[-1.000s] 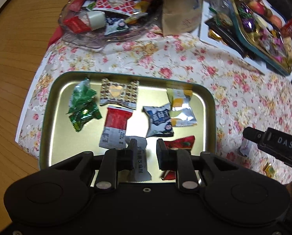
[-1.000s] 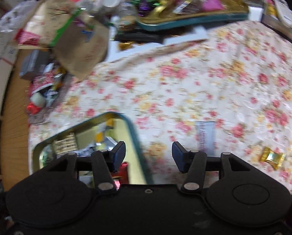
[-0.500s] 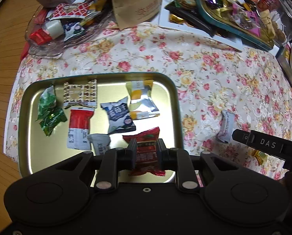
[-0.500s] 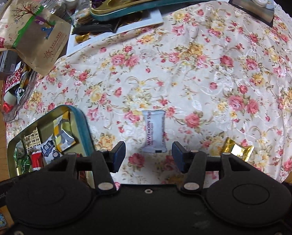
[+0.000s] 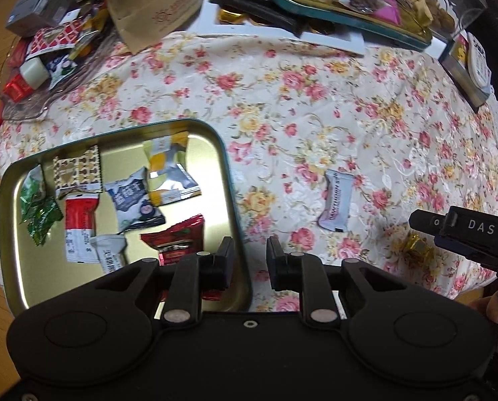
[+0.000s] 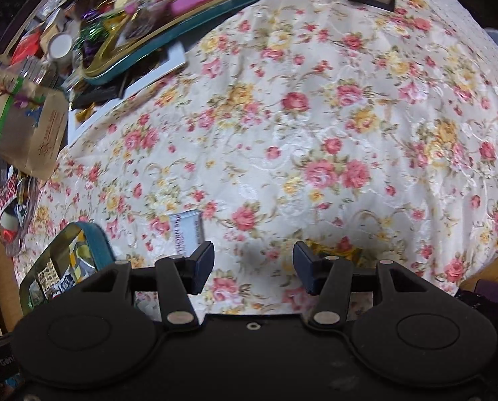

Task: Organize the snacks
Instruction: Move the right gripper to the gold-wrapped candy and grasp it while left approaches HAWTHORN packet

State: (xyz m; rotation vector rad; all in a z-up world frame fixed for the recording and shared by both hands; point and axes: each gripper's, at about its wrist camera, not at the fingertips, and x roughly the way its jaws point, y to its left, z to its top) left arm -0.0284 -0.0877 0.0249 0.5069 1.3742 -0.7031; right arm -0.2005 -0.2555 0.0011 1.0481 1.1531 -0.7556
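left wrist view: the left gripper (image 5: 249,260) hangs over the near right corner of the gold tray (image 5: 239,234), its jaws a little apart with nothing between them. in the tray lie a green foil packet (image 5: 40,215), a gold-and-white patterned packet (image 5: 78,172), a red-and-white packet (image 5: 79,230), a dark blue packet (image 5: 133,200), a yellow-and-silver packet (image 5: 168,173), a small white packet (image 5: 110,254) and a red bag (image 5: 178,240) just ahead of the left finger. to the right of the tray, on the floral tablecloth (image 5: 282,100), a white snack bar (image 5: 336,200) lies flat and apart from the tray. a gold-wrapped candy (image 5: 416,245) lies farther right, partly under the right gripper (image 5: 463,230), which enters from the right edge.

right wrist view: the right gripper (image 6: 253,267) has its jaws spread wide and empty above the tablecloth (image 6: 316,117). the white snack bar (image 6: 187,230) lies just beyond the left finger, and the gold-wrapped candy (image 6: 339,250) sits partly hidden behind the right finger. the gold tray (image 6: 93,240) shows at the lower left, a brown paper bag (image 6: 25,127) farther up the left side.
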